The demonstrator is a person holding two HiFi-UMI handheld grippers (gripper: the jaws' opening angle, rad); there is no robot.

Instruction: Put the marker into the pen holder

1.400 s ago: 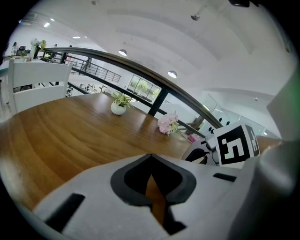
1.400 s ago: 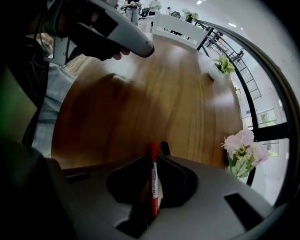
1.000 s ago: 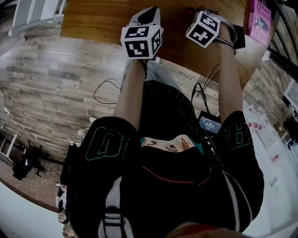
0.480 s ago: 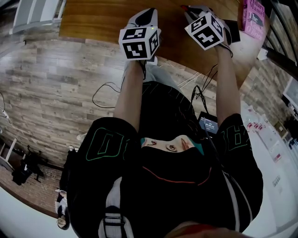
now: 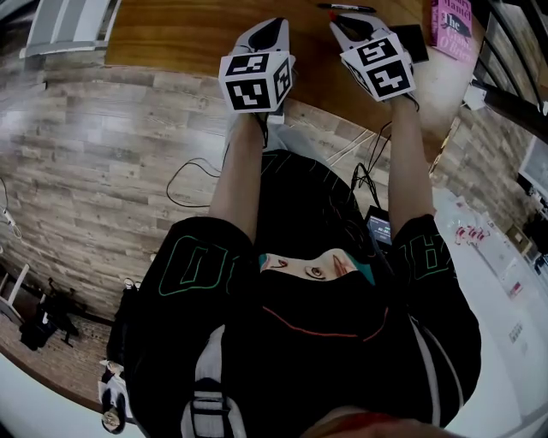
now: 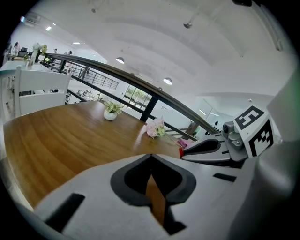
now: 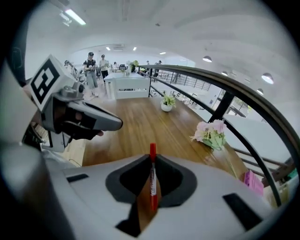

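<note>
- Right gripper (image 7: 152, 158): pinching the marker (image 7: 153, 187) lengthwise in the narrow slit between the jaws. Red cap poking past the tips toward 12 o'clock in the right gripper view, white-labelled barrel running back toward 6 o'clock.
- In the head view, that marker seen as a thin dark line with a red end at the 12 o'clock edge, close along the far side of the right gripper and over the tabletop (image 5: 188, 34). Resting on the wood or raised off it: impossible to tell.
- Left gripper (image 6: 151, 157): pressed together at the tips and empty, with only wood showing through the slot behind them. Aimed toward 12 o'clock in the head view, at 9 o'clock of the right gripper and apart from it.
- From the left gripper view: right gripper at 3 o'clock, aimed toward 9 o'clock, with a speck of red at its tip.
- On the tabletop, well apart from both: a small potted plant (image 7: 166, 104) at 12 o'clock in the right gripper view and a bunch of pink flowers (image 7: 212, 133) at 3 o'clock.
- At 1 o'clock in the head view: a pink book (image 5: 451, 21), with a flat dark thing (image 5: 413, 38) just beside it at 8 o'clock.
- Below the near tabletop edge: plank floor (image 5: 103, 154).
</note>
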